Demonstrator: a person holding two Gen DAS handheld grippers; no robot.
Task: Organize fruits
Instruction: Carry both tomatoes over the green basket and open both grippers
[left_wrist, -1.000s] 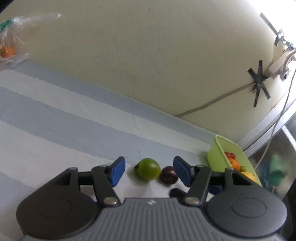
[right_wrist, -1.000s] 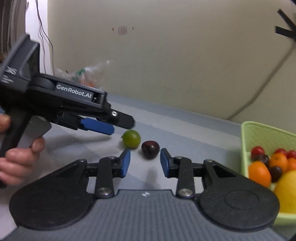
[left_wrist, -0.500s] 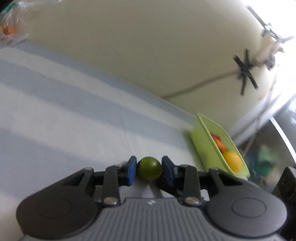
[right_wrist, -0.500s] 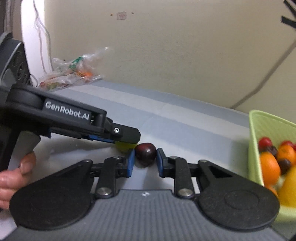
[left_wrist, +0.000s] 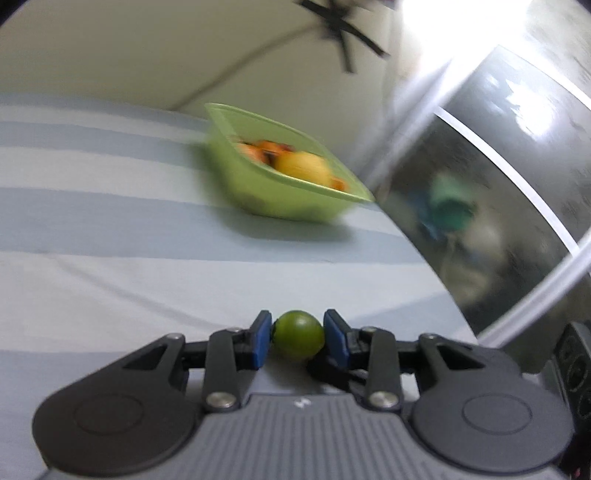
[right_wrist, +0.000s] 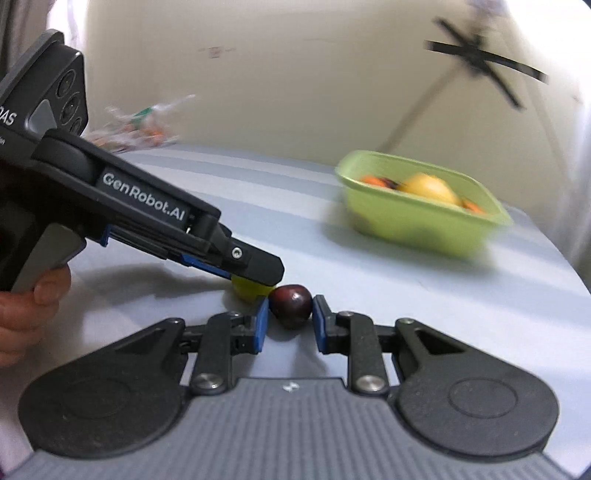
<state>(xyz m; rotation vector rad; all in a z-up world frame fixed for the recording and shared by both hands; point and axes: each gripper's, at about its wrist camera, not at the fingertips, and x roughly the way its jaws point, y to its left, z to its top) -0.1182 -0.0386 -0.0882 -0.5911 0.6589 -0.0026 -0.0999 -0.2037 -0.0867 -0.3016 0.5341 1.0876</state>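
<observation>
My left gripper (left_wrist: 298, 338) is shut on a small green fruit (left_wrist: 298, 334), held between its blue pads. In the right wrist view the left gripper (right_wrist: 255, 271) reaches in from the left, and the green fruit (right_wrist: 246, 290) shows partly under its tip. My right gripper (right_wrist: 290, 319) is shut on a dark red plum (right_wrist: 290, 303) right beside the green fruit. A green basket (left_wrist: 258, 181) holding orange, yellow and dark fruits stands on the striped cloth ahead; it also shows in the right wrist view (right_wrist: 410, 221).
A clear plastic bag (right_wrist: 136, 127) with produce lies at the far left by the wall. The table's right edge (left_wrist: 424, 258) runs close behind the basket, with a glass pane beyond. A taped cable (right_wrist: 480, 59) hangs on the wall.
Both grippers closed from open onto their fruits, the left on the green one, the right on the plum. Both views have swung toward the basket.
</observation>
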